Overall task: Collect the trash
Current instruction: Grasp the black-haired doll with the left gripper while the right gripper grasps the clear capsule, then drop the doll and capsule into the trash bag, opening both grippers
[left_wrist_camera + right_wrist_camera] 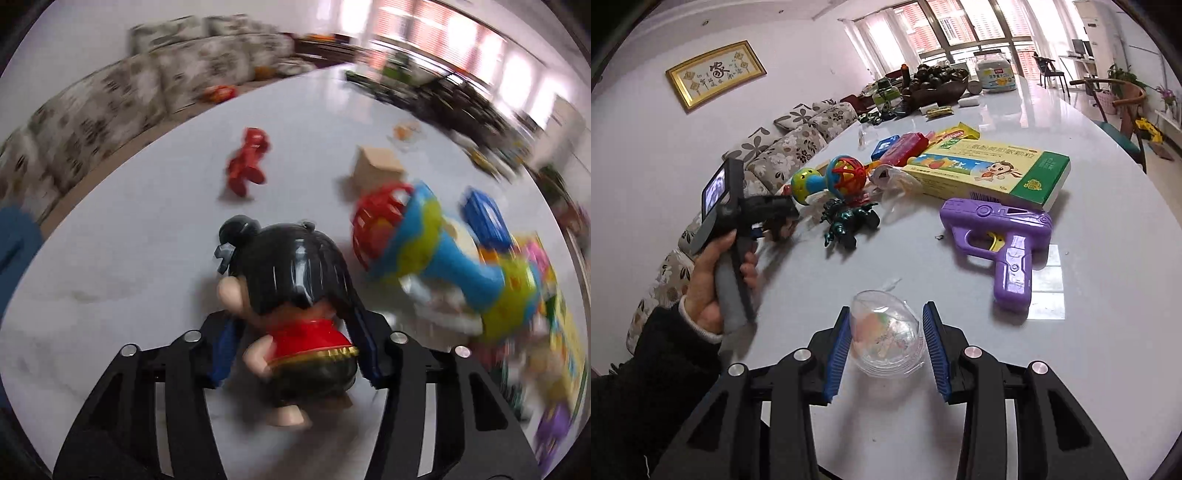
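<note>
My left gripper (295, 332) is shut on a doll figurine (295, 291) with black hair and a red dress, held just over the white table (129, 258); the view is motion-blurred. In the right wrist view the left gripper (779, 221) is at the table's left edge. My right gripper (886, 325) has its blue pads on either side of a clear plastic egg capsule (886, 339) with colourful contents; whether the pads touch it is unclear. A crumpled clear wrapper (897, 181) lies by the rattle.
On the table lie a purple toy gun (1001, 236), a yellow-green medicine box (990, 170), a blue-red-yellow rattle (831, 179), a dark toy robot (846, 221), a red toy figure (247, 162) and a small cardboard box (376, 166). A floral sofa (790, 147) runs behind.
</note>
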Demonstrator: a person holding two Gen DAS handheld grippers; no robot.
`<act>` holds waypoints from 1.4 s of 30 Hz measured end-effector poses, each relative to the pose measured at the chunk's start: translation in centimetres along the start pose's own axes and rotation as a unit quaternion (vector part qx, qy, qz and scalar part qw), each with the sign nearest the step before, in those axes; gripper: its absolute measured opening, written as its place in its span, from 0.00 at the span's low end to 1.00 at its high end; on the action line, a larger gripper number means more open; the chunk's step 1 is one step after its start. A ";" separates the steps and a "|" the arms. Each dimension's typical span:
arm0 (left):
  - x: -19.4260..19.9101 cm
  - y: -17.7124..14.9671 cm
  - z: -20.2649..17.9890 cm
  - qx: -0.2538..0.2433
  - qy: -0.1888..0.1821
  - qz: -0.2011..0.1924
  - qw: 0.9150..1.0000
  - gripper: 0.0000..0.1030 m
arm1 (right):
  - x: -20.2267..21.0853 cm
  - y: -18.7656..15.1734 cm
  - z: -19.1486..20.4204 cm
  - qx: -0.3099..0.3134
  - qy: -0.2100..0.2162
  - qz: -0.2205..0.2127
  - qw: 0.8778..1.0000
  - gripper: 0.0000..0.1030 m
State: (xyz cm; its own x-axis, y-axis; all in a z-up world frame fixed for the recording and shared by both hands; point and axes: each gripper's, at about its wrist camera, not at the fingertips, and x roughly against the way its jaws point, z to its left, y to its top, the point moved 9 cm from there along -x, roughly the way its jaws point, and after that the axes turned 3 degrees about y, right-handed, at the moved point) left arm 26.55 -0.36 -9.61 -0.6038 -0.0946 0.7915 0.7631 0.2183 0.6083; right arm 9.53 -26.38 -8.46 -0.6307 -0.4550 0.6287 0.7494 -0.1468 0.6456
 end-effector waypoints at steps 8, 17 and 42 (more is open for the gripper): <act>10.7 -8.5 3.2 -0.129 -0.092 -0.069 0.985 0.49 | 1.1 -1.5 4.8 0.024 0.018 -0.005 1.000 0.38; 22.0 -19.0 6.5 -0.219 -0.159 -0.121 0.955 0.49 | 5.1 -6.6 13.1 0.081 0.046 -0.019 0.995 0.38; 10.6 -31.7 8.4 -0.335 -0.211 0.084 0.914 0.82 | 7.3 -6.2 7.7 0.071 -0.030 -0.038 0.996 0.71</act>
State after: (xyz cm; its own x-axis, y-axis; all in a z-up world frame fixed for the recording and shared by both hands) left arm -5.96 -0.11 -20.95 -0.3921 0.3005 0.8695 0.7376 -0.4620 0.4923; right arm -1.26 -22.03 -4.47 -0.6985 -0.3932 0.5978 0.6658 -0.0510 0.7444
